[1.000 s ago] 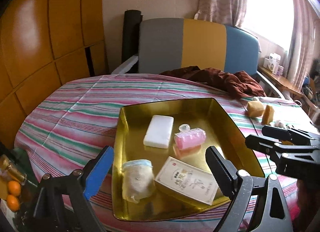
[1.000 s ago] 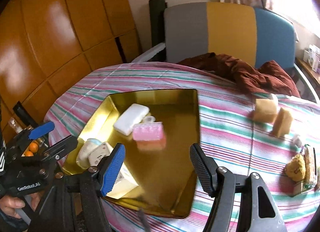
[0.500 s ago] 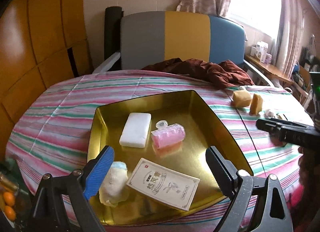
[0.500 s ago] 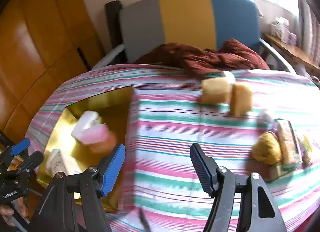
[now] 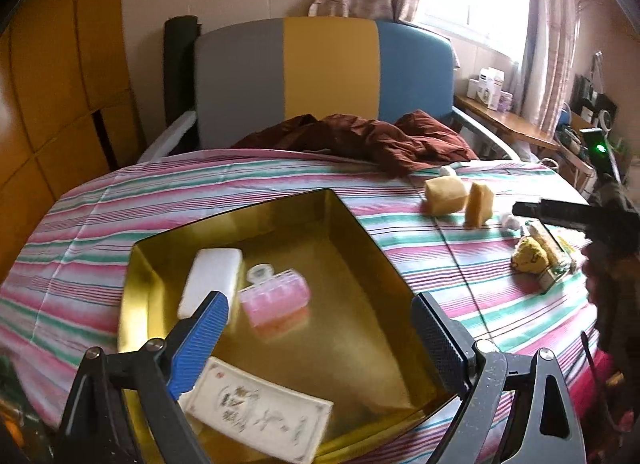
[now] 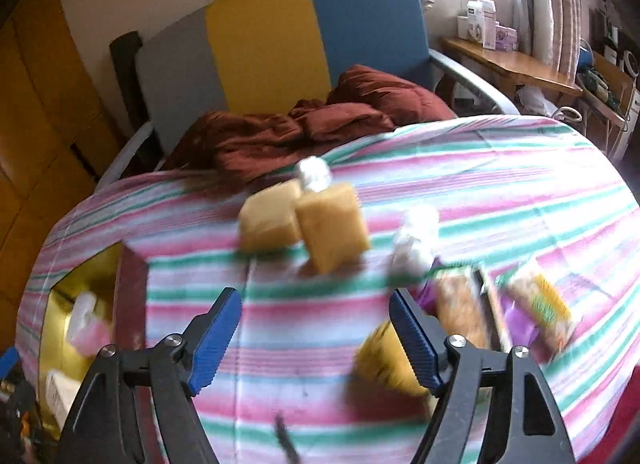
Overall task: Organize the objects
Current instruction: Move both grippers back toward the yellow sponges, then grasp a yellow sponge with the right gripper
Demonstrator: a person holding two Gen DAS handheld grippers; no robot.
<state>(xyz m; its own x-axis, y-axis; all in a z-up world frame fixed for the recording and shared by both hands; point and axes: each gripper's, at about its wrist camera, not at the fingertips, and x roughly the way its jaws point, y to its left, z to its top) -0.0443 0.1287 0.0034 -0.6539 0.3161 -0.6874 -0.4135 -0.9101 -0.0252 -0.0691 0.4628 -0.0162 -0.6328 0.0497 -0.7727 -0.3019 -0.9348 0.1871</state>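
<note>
A gold tray (image 5: 372,248) on the striped tablecloth holds a white bar (image 5: 212,280), a pink ribbed case (image 5: 276,296) and a printed flat box (image 5: 256,412). My left gripper (image 5: 320,304) hangs open over the tray's near half, holding nothing. My right gripper (image 6: 314,298) is over bare cloth to the right of the tray, its jaws opening with nothing between them. Just beyond it stand two yellow sponge blocks (image 6: 304,224). A yellow fluffy lump (image 6: 380,360) lies partly behind its right finger. Snack packets (image 6: 536,304) lie further right.
A dark red cloth (image 5: 360,136) is heaped at the table's far edge, in front of a grey, yellow and blue chair back (image 5: 324,72). Two small white wrapped bits (image 6: 416,236) lie near the sponges. Wooden panelling (image 5: 52,84) stands to the left.
My right gripper swung from over the tray to over the loose things on the right, and its jaws widened. My left gripper drifted right over the tray, still open.
</note>
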